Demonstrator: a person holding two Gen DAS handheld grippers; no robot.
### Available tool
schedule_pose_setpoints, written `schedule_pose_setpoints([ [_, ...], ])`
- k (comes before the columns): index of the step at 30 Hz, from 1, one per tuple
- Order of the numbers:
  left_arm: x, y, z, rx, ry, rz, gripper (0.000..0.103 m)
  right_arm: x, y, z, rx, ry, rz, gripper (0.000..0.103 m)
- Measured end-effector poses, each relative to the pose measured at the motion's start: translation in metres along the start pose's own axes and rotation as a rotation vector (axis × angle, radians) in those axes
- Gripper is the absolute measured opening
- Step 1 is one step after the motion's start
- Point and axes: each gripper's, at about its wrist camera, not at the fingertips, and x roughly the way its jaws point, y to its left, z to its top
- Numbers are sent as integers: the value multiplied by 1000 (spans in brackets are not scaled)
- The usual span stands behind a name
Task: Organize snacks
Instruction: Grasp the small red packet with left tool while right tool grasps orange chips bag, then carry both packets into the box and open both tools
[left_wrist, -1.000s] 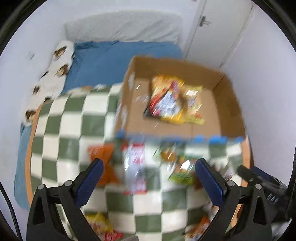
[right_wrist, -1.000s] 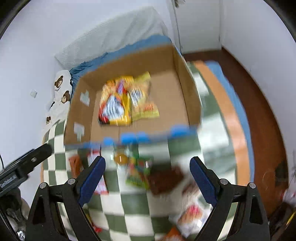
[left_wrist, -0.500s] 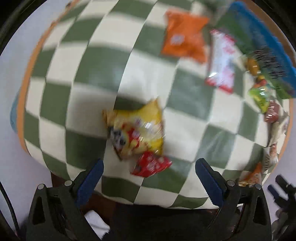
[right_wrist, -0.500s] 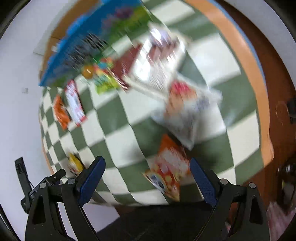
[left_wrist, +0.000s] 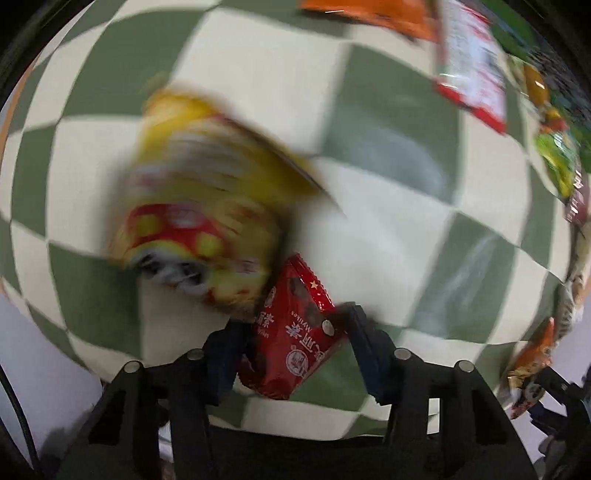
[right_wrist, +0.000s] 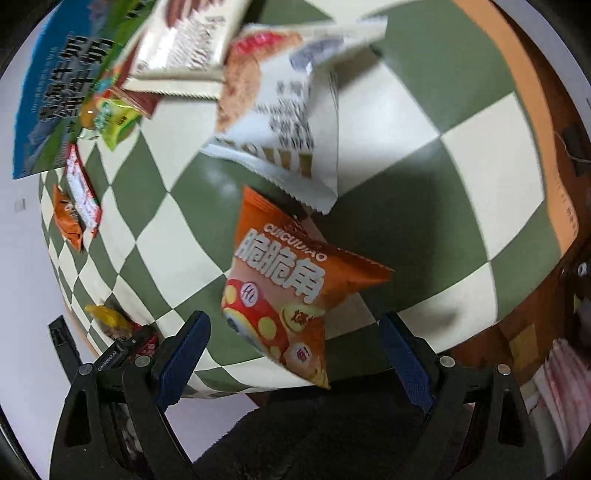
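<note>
In the left wrist view my left gripper (left_wrist: 295, 332) is shut on a small red snack packet (left_wrist: 291, 332) at the near edge of the green-and-cream checked cloth (left_wrist: 388, 122). A blurred yellow snack bag (left_wrist: 199, 206) lies just beyond it, touching it. In the right wrist view my right gripper (right_wrist: 295, 354) is open. An orange snack bag (right_wrist: 288, 280) lies between its fingers at the cloth's near edge. A white snack bag (right_wrist: 288, 107) lies just beyond the orange bag.
More packets lie on the cloth: a red-and-white one (left_wrist: 472, 62) and an orange one (left_wrist: 369, 14) at the far side, green sweets (right_wrist: 114, 118) and a cream packet (right_wrist: 188, 44) by the printed box side (right_wrist: 55, 96). The left gripper (right_wrist: 110, 354) shows at lower left.
Both grippers swung down from the cardboard box to the cloth's near edge. The left gripper closed on the red packet. The right gripper came over the orange bag, still open.
</note>
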Motion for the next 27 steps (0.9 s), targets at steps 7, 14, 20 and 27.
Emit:
schedule_pose_setpoints([
  [7, -4, -64, 10, 151, -46, -42, 50, 16, 35, 11, -151, -61, -79, 57],
  [14, 8, -76, 17, 205, 4, -68, 62, 21, 82, 11, -399, -98, -195, 55],
  [20, 1, -83, 3, 218, -39, -44, 44, 26, 90, 6, -387, -104, -185, 51],
  [27, -32, -98, 9, 197, -60, -98, 41, 9, 82, 7, -384, -130, -106, 44],
])
